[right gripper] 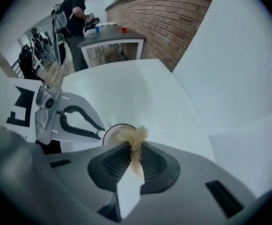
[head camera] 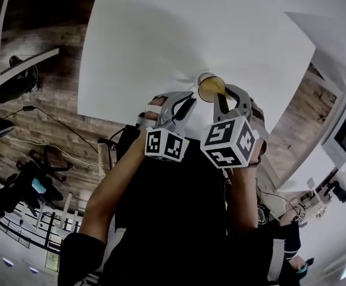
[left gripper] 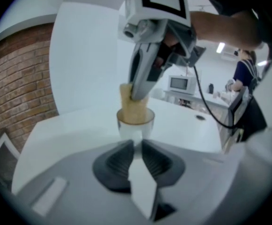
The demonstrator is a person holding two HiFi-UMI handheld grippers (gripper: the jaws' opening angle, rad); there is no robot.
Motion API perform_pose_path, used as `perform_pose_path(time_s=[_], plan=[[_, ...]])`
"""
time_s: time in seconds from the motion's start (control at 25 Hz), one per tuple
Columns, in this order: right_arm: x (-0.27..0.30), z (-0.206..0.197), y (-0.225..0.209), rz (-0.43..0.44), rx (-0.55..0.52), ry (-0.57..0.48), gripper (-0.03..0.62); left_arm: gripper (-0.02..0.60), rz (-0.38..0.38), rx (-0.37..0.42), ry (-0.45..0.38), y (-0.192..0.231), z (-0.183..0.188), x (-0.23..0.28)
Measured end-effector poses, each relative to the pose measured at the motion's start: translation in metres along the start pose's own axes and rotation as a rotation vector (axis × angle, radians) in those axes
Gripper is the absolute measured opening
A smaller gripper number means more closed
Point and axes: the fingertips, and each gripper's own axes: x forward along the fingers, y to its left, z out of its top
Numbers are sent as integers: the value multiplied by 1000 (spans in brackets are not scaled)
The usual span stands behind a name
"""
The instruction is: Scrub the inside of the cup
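A small clear cup (head camera: pixel 206 78) stands on the white table (head camera: pixel 161 34). My left gripper (head camera: pixel 187 107) is shut on the near side of the cup (left gripper: pixel 126 128), with its wall pinched between the narrow jaws (left gripper: pixel 136 142). A tan fibrous scrubber (right gripper: pixel 132 136) is clamped in my right gripper (right gripper: pixel 135 146). That right gripper (left gripper: pixel 136 97) comes down from above and pushes the scrubber (left gripper: pixel 135 111) into the cup's mouth. From the right gripper view, the cup's rim (right gripper: pixel 111 130) shows just beyond the scrubber, and the left gripper (right gripper: pixel 99 134) touches it from the left.
The table's edge drops to a wood floor (head camera: pixel 47 112) on the left. A brick wall (right gripper: pixel 173 13) rises behind. A person (right gripper: pixel 77 13) stands at another table far back. A microwave (left gripper: pixel 181 83) sits on a distant counter.
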Motion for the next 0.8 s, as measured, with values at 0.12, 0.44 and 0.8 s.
perform_pose_path(time_s=[0.12, 0.44, 0.8], plan=[[10, 0, 5, -27, -62, 26, 48, 58, 1, -9, -8, 0, 1, -1], [48, -1, 29, 132, -130, 79, 46, 59, 3, -13, -9, 0, 2, -1], [0, -3, 30, 431, -120, 90, 46, 58, -5, -6, -8, 1, 2, -2]])
